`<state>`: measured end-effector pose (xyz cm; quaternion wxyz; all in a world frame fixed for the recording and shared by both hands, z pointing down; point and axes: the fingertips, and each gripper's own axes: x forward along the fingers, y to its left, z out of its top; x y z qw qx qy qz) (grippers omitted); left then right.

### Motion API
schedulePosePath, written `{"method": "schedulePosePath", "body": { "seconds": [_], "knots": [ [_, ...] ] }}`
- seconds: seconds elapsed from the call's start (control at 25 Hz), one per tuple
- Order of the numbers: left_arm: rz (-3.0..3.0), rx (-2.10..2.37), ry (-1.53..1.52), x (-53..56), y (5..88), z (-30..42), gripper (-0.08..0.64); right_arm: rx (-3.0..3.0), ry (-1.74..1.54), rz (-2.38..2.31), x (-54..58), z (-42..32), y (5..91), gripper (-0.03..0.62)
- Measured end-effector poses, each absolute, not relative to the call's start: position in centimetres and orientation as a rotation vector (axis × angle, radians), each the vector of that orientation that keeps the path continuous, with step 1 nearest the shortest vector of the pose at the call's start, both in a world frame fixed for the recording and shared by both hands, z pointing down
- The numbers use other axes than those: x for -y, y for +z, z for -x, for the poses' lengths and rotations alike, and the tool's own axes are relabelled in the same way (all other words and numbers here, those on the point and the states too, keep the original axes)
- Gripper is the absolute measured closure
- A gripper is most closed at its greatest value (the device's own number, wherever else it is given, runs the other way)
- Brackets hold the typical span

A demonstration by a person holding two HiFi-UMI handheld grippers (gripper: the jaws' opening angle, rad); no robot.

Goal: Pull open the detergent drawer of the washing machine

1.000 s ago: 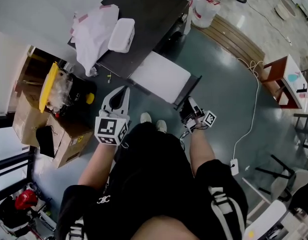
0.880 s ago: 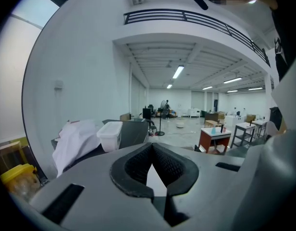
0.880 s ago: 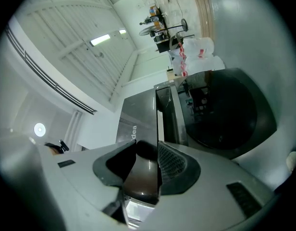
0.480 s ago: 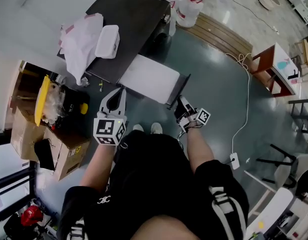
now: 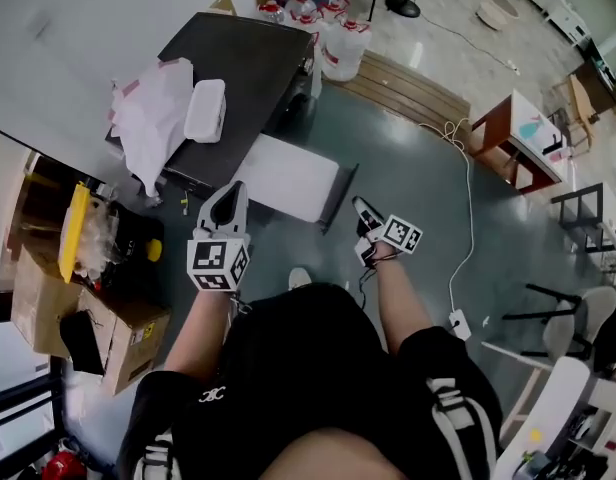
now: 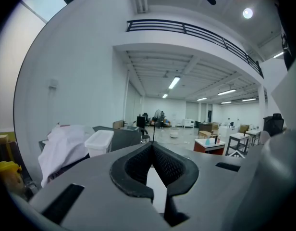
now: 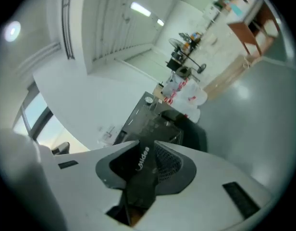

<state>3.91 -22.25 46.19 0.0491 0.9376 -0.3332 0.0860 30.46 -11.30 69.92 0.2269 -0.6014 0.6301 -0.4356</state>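
- Compared with a second ago, the right gripper (image 5: pixel 362 211) is rolled over, so its marker cube (image 5: pixel 400 234) now faces up towards the head view.
- Its jaws have just been closing, and the drawer's dark front panel (image 7: pixel 141 170) sits between them, pinched by the ribbed pads.
- The washing machine (image 5: pixel 253 58) sits higher and further left in the head view than before. More of the room shows beyond it, and only one shoe shows where two did.
- The left gripper (image 5: pixel 230 188) hangs in much the same spot beside the drawer. Its jaws are closed tip to tip with nothing between them.
- The drawer (image 5: pixel 283 178) is pulled well out from the front of the washing machine, as it was a second ago. It is a broad white tray ending in the thin dark panel at its outer end, just left of the right gripper.
- The panel is flat, smooth and matt black, with pale lettering along it.
- The washing machine has a dark grey, flat, slightly shiny top.
- A crumpled white cloth (image 5: pixel 148 118) and a rounded white plastic box (image 5: pixel 205 108) lie on that top, touching each other.
- The floor (image 5: pixel 418 188) is glossy grey-green, and a thin white cable (image 5: pixel 470 218) runs across it to the right.
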Motion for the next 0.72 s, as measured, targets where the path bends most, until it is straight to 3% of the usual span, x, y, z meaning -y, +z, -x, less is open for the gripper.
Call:
{"method": "schedulePosePath", "body": {
  "seconds": [0.24,0.72],
  "knots": [
    [-2.851,0.993,0.160,20.5,42.9,-3.3,0.558,-1.861,-0.745,2.106,11.1,-32.5,57.8,0.591],
    [-2.919,0.999,0.065,17.6,38.2,-2.0,0.558,-1.949,0.085,2.378,8.0,-26.0,37.5,0.591]
  ]
}}
